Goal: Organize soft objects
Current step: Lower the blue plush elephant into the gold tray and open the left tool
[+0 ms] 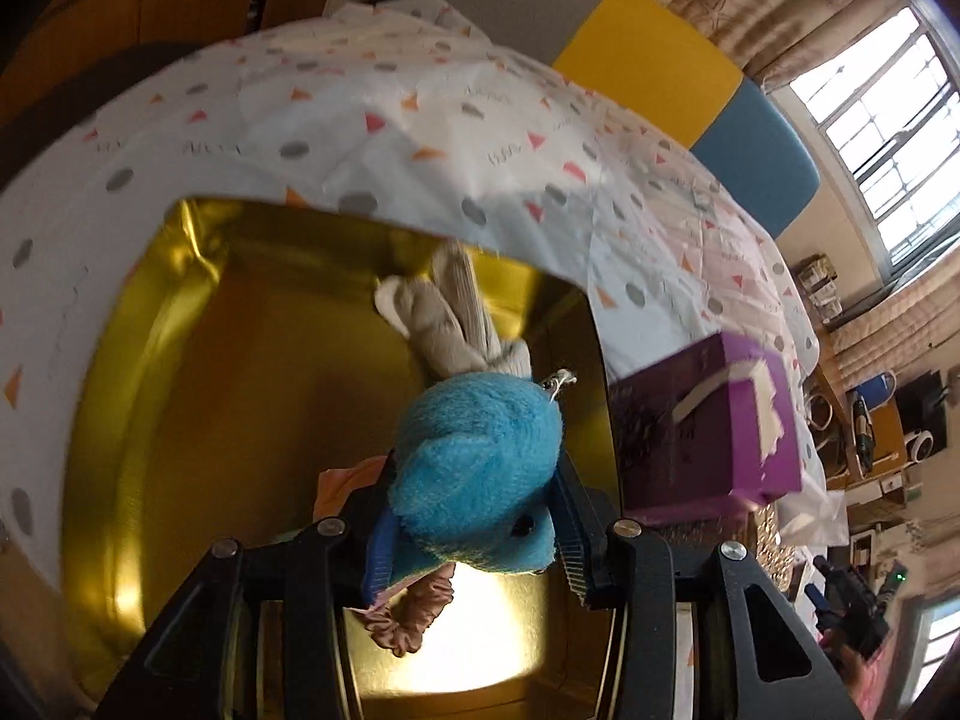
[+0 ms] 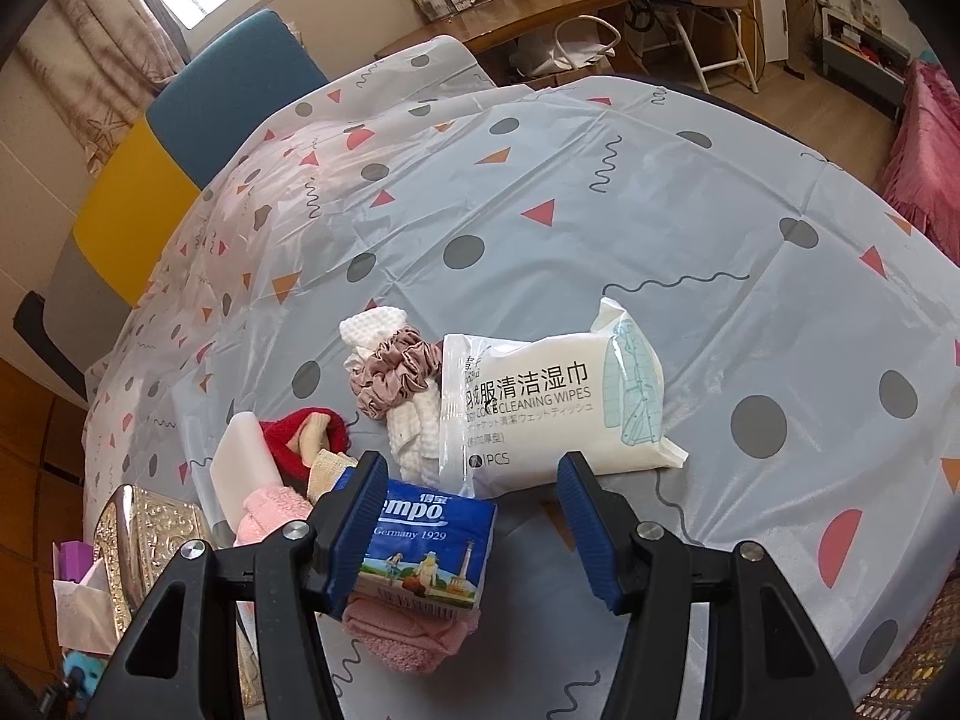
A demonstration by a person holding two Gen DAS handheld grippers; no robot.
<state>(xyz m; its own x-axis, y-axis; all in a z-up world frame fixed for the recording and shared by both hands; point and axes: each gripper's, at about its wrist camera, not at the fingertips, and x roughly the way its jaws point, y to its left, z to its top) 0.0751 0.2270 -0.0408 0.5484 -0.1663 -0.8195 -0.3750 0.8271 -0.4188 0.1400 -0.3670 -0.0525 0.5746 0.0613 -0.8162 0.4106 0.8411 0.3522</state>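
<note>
My left gripper [image 1: 474, 540] is shut on a blue plush toy [image 1: 474, 468] and holds it over a gold tin box [image 1: 240, 390]. A beige plush [image 1: 444, 324] and a pink scrunchie [image 1: 408, 618] lie inside the box. My right gripper [image 2: 468, 522] is open above the table, its left finger next to a blue Tempo tissue pack [image 2: 426, 546] that rests on a pink towel [image 2: 414, 636]. Ahead lie a white wipes pack [image 2: 552, 396], a pink scrunchie [image 2: 396, 375], a white waffle cloth [image 2: 408, 438] and a red knit item [image 2: 306, 438].
A purple tissue box [image 1: 708, 438] stands right of the gold box. The patterned tablecloth [image 2: 600, 210] covers the table. A gold embossed box edge [image 2: 144, 546] shows at the lower left of the right wrist view. Coloured chair backs [image 1: 648, 54] stand behind the table.
</note>
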